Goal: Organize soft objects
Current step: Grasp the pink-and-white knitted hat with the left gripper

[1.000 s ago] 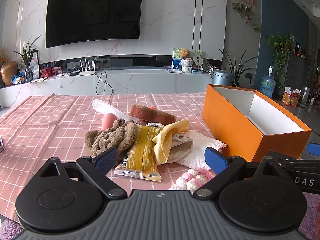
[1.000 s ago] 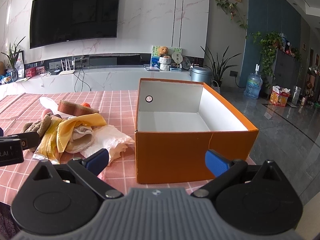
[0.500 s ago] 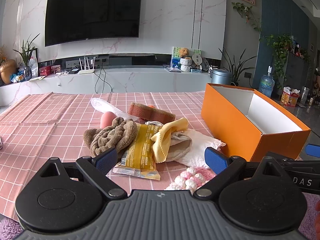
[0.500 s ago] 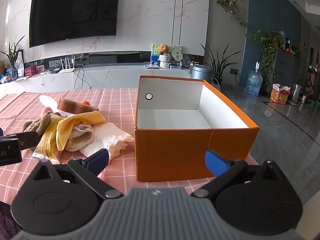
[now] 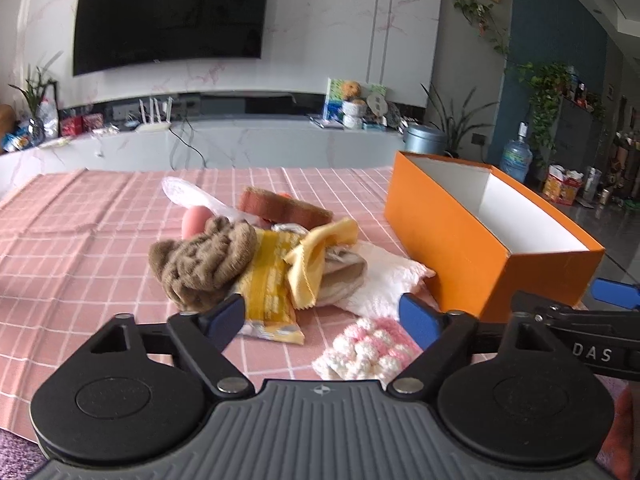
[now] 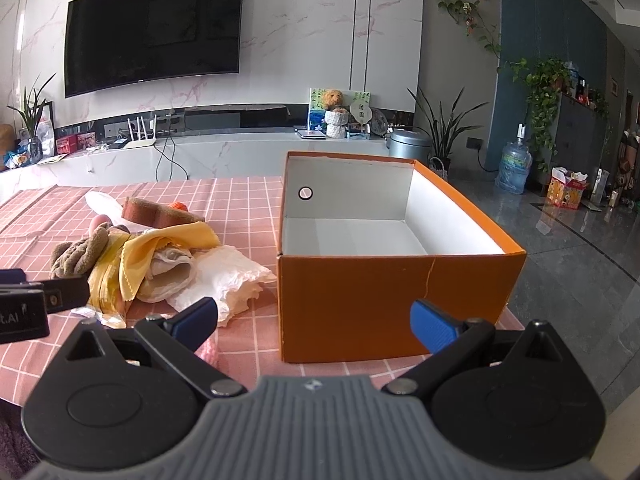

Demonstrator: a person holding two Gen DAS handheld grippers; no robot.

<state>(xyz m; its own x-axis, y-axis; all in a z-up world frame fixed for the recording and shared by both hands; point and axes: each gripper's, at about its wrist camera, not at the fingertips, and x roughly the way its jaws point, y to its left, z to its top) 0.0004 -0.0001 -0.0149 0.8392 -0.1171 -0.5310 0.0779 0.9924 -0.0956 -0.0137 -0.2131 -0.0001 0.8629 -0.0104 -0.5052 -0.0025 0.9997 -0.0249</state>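
Observation:
A pile of soft things lies on the pink checked tablecloth [image 5: 80, 232]: a brown knitted cloth [image 5: 204, 260], a yellow packet [image 5: 268, 284], a yellow cloth [image 5: 316, 248], a beige sock [image 5: 344, 276], white tissue [image 5: 384, 280], a brown sponge [image 5: 280, 208] and a pink-and-white knitted piece [image 5: 368, 348]. An open orange box [image 6: 396, 248] stands to their right, empty. My left gripper [image 5: 320, 316] is open just before the pile, over the knitted piece. My right gripper [image 6: 316, 320] is open in front of the box.
A clear plastic bag [image 5: 188, 196] and a pink ball [image 5: 196, 220] lie behind the pile. The table's right edge runs just past the box, with grey floor [image 6: 580, 240] beyond. A TV wall and low shelf stand far behind.
My left gripper has moved forward, closer to the pile, and the view has tilted slightly. My right gripper has edged a little closer to the box. Both stay open.

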